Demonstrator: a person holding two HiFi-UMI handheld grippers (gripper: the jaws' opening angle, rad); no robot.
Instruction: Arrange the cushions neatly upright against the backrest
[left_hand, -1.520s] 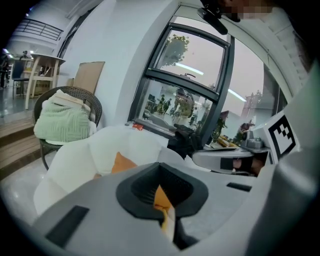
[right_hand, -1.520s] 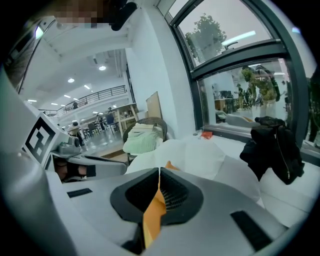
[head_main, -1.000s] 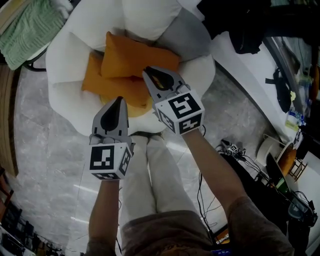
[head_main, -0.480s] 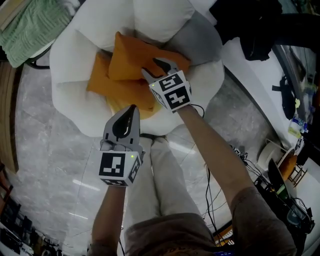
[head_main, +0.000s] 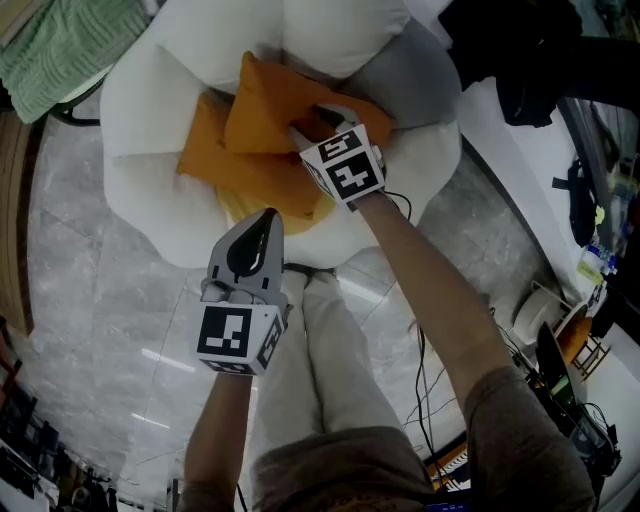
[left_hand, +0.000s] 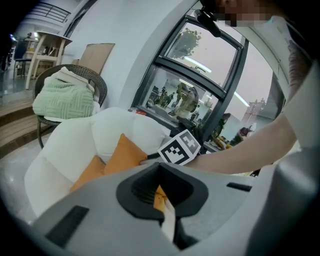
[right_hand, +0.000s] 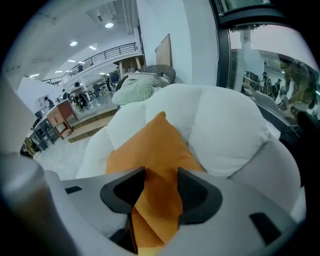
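Green throw (head_main: 55, 45): top left corner of the head view. Only the left gripper view shows it draped over a wicker chair (left_hand: 98, 82).
Armchair (head_main: 150, 110): white and puffy, with its backrest (head_main: 320, 35) at the top of the head view.
Lower cushion (head_main: 235, 172): orange, lying flat on the seat, partly under the other one.
Left gripper (head_main: 270, 216): over the floor in front of the seat, apart from both cushions. Its jaws are drawn together with nothing between them.
Upper cushion (head_main: 262, 105): orange, lying tilted across the lower one, its far edge at the backrest. In the right gripper view it rises to a point against the white padding.
Right gripper (head_main: 316, 122): at the near right corner of the upper cushion. Its own view shows the jaws spread wide, having just been opening, with the cushion's corner in the gap.
Dark clutter (head_main: 530, 70): along the right edge, too dim to name.
Only in the left gripper view: a tall dark-framed window (left_hand: 200, 75) behind the armchair.
Hard to tell: whether the pads touch the fabric, and whether the yellower strip (head_main: 238, 207) under the lower cushion is a third cushion.
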